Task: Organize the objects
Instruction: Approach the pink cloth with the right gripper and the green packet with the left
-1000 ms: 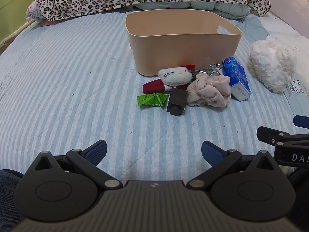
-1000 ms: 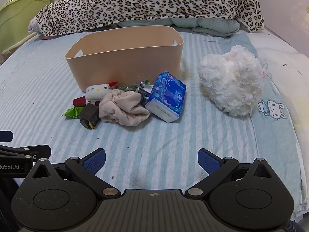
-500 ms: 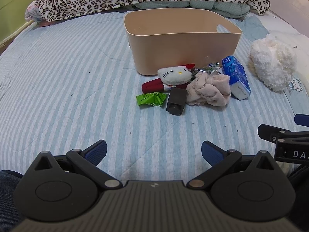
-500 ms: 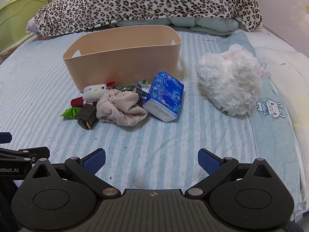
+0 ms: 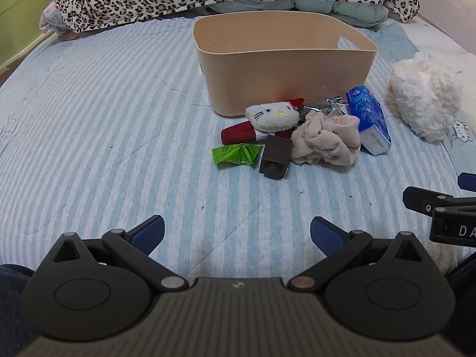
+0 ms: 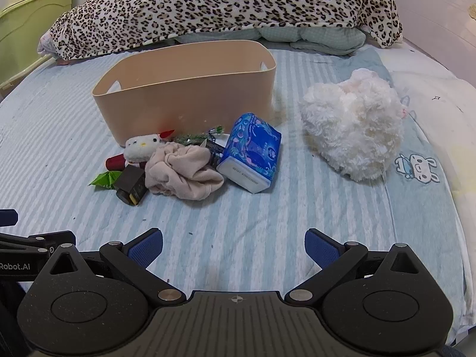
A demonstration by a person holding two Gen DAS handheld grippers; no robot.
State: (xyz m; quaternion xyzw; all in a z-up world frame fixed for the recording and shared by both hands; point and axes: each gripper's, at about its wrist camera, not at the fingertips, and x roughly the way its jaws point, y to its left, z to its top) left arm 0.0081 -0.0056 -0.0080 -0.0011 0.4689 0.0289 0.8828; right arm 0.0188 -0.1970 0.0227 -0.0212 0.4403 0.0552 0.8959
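Your left tool [image 5: 237,233] is spread wide, its blue pads apart with nothing between them, hovering over the striped bed [image 5: 104,113] short of the clutter. Your right tool [image 6: 233,243] is just as wide and holds nothing either; it sits beside the left one, whose side shows at the left edge of the right wrist view.

The beige bin [image 5: 282,59] stands on the bed ahead of both tools. Heaped against its near wall are the Hello Kitty plush [image 5: 272,116] lying over a red tube [image 5: 238,132], a green wrapper [image 5: 235,154], a dark small box [image 5: 275,160], a crumpled beige cloth [image 5: 325,138] and a blue tissue pack [image 6: 253,151] leaning at the right end of the heap. A fluffy white toy [image 6: 354,125] lies apart to the right. A leopard blanket [image 6: 223,6] runs along the far side.

Compared with a second ago, both tools have crept a little closer to the heap: the bin and clutter sit slightly lower and larger in view. The opening of each tool is unchanged, and none of the objects has shifted.
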